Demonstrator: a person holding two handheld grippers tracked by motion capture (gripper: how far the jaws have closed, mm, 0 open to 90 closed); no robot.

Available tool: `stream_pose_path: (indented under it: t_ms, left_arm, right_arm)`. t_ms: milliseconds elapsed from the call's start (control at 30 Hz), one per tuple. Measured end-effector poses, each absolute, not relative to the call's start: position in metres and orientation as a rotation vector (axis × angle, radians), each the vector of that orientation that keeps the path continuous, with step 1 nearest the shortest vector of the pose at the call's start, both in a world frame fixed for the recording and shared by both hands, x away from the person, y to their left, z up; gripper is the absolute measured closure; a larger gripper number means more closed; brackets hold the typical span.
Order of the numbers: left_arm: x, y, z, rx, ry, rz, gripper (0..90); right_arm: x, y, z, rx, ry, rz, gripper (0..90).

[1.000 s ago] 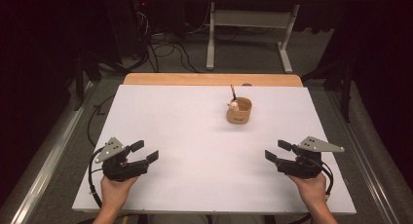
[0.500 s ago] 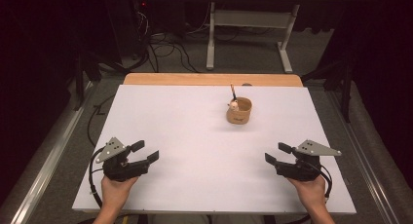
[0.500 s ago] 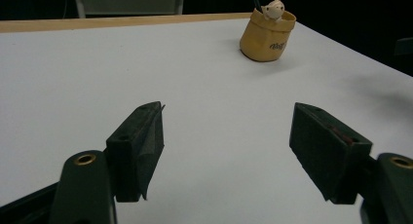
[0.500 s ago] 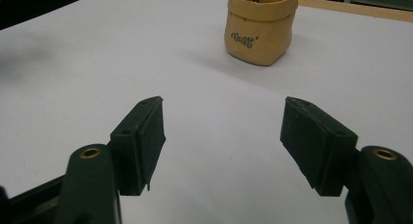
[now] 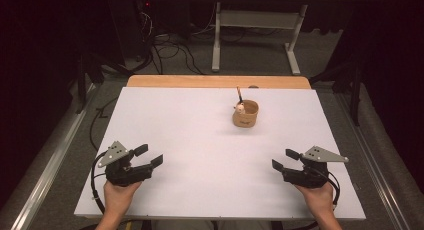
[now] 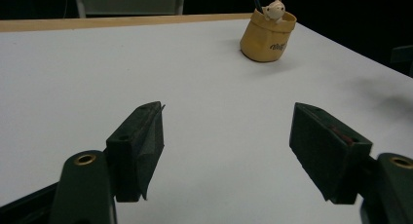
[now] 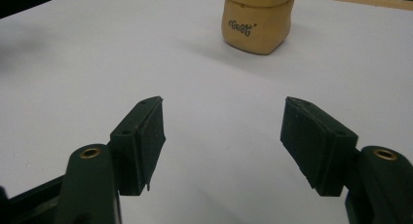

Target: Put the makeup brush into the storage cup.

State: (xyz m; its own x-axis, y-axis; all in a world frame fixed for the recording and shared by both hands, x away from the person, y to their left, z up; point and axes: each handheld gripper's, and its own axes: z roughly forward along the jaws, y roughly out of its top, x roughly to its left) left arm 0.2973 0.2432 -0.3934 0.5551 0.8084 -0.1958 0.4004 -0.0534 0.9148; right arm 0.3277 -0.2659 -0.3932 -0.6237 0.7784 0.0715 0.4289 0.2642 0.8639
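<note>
While both grippers sat at the near edge, the tan cup [image 5: 245, 115] stood upright on the far right-of-centre part of the white table [image 5: 190, 135], well apart from either tool. Item held: one small pale figure [image 5: 240, 108] at its rim, and one dark stick [image 5: 239, 94] leaning up out of it. Dark lettering showed on the cup's side in the right gripper view [image 7: 257, 19].

Left gripper [image 5: 148, 155]: held in a hand [image 5: 118, 196] at the near left, jaws spread wide, nothing between them, pointed toward the cup [image 6: 267, 34].

Right gripper [image 5: 285, 159]: held in a hand [image 5: 316, 197] at the near right, jaws likewise wide apart and empty, bare tabletop between them.

Surroundings: wooden strip [image 5: 215, 81] along the table's far edge; cables [image 5: 170, 52] on the floor beyond.
</note>
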Motion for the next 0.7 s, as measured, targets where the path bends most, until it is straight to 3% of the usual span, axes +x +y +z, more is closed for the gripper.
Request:
stream_pose_path:
  t_ms: [700]
  left_arm:
    - [0.297, 0.244, -0.392, 1.664, 1.024, 0.452, 28.8]
  right_arm:
    - [0.323, -0.268, -0.407, 1.103, 2.182, 1.276, 33.8]
